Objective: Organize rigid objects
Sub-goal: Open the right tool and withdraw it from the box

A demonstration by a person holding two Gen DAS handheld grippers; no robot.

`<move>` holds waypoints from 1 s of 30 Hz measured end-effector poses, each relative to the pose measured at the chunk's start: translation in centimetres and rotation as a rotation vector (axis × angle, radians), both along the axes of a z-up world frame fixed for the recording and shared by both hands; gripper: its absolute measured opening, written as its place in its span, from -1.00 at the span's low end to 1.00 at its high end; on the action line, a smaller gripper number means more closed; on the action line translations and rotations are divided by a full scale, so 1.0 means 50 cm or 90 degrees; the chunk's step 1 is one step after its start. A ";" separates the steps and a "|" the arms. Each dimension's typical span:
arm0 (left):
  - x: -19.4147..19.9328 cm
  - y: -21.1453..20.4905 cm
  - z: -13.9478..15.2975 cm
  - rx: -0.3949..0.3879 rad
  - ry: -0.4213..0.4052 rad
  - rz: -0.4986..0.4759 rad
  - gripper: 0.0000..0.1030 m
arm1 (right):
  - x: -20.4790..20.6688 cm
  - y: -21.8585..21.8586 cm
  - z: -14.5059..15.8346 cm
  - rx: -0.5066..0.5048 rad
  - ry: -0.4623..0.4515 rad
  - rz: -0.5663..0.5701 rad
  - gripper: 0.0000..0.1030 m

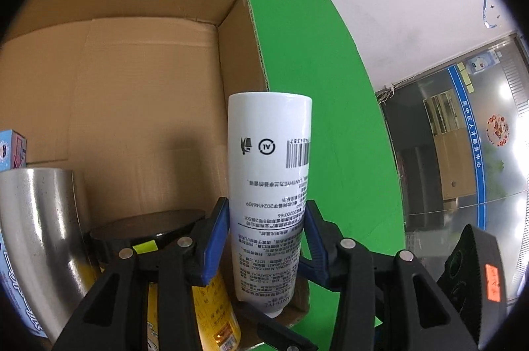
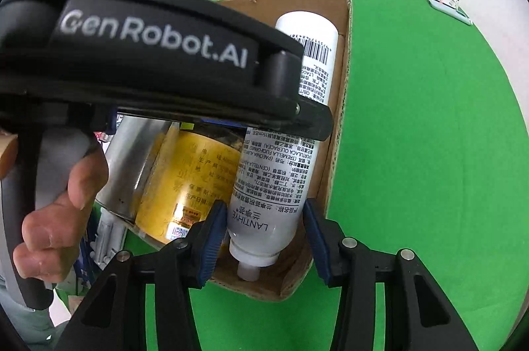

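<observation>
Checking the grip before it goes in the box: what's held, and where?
White spray bottle: left gripper clamps mid-body, right gripper near its nozzle end.

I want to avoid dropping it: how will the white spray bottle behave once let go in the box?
The white spray bottle is a smooth cylinder, so it will probably roll or slip. Its aluminium recycling mark suggests a stiff body. The cardboard box wall and yellow jar alongside should stop it.

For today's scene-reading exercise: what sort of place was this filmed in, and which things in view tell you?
Probably an office set up for recording. A green cloth covers the table under the cardboard box, and a glass front with blue lettering shows beyond it.
</observation>
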State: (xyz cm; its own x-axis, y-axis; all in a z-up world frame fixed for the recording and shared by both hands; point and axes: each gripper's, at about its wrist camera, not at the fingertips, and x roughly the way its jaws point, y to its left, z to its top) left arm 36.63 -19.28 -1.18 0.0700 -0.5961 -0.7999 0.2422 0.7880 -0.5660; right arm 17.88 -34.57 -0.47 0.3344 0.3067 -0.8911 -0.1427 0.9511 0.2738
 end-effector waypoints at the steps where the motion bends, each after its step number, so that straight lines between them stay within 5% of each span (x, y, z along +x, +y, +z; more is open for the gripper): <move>1: 0.002 -0.001 0.000 0.001 -0.002 -0.002 -0.15 | 0.003 -0.002 0.001 -0.002 -0.001 -0.002 -0.13; 4: -0.013 0.006 0.017 0.033 -0.023 -0.016 -0.14 | -0.001 0.005 0.007 -0.016 0.000 -0.003 -0.09; 6: -0.042 0.023 0.050 0.054 -0.087 -0.017 -0.14 | -0.017 0.017 0.020 -0.026 -0.005 0.000 0.03; 7: -0.058 0.034 0.069 0.057 -0.121 -0.019 -0.14 | -0.028 0.021 0.030 -0.036 -0.020 -0.002 0.14; 10: -0.128 0.092 0.140 0.074 -0.233 -0.010 -0.11 | -0.091 0.021 0.082 -0.046 -0.122 -0.067 0.92; 11: -0.158 0.118 0.167 0.075 -0.271 0.000 -0.11 | -0.128 0.024 0.102 -0.040 -0.173 -0.097 0.97; 13: -0.231 0.176 0.221 0.087 -0.362 0.036 0.11 | -0.200 0.031 0.113 -0.035 -0.227 -0.121 0.98; 15: -0.317 0.233 0.263 0.113 -0.468 0.092 0.86 | -0.253 0.058 0.122 -0.043 -0.262 -0.136 0.98; 17: -0.407 0.278 0.285 0.142 -0.580 0.152 0.99 | -0.305 0.105 0.124 -0.058 -0.283 -0.136 0.98; 19: -0.466 0.296 0.287 0.170 -0.629 0.157 0.99 | -0.350 0.134 0.124 -0.063 -0.293 -0.128 0.97; 20: -0.503 0.309 0.284 0.204 -0.655 0.159 0.99 | -0.377 0.147 0.116 -0.057 -0.300 -0.124 0.73; 21: -0.524 0.311 0.284 0.230 -0.667 0.167 0.93 | -0.399 0.158 0.116 -0.044 -0.311 -0.118 0.43; 22: -0.544 0.316 0.281 0.251 -0.676 0.174 0.73 | -0.416 0.173 0.121 -0.045 -0.316 -0.114 -0.12; 23: -0.569 0.330 0.274 0.267 -0.676 0.162 -0.24 | -0.432 0.196 0.122 -0.057 -0.315 -0.113 -0.18; 24: -0.580 0.336 0.271 0.265 -0.659 0.148 -0.91 | -0.452 0.212 0.128 -0.063 -0.319 -0.112 -0.13; 25: -0.589 0.349 0.266 0.253 -0.640 0.143 -0.88 | -0.475 0.226 0.122 -0.057 -0.329 -0.103 0.25; 26: -0.600 0.366 0.266 0.235 -0.625 0.151 -0.88 | -0.497 0.245 0.121 -0.040 -0.335 -0.085 0.94; 27: -0.612 0.390 0.268 0.221 -0.615 0.167 -0.85 | -0.519 0.267 0.117 -0.024 -0.340 -0.069 0.96; 28: -0.617 0.406 0.272 0.219 -0.609 0.174 -0.69 | -0.536 0.282 0.121 -0.010 -0.356 -0.059 0.99; 30: -0.634 0.444 0.290 0.241 -0.604 0.203 0.97 | -0.551 0.316 0.123 0.001 -0.369 -0.033 0.98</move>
State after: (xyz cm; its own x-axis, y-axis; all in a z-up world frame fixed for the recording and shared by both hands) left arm 4.94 2.92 13.31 0.8693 -0.1642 -0.4663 0.2063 0.9777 0.0403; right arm -9.65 -18.78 5.70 0.7821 0.2779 -0.5577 -0.2224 0.9606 0.1669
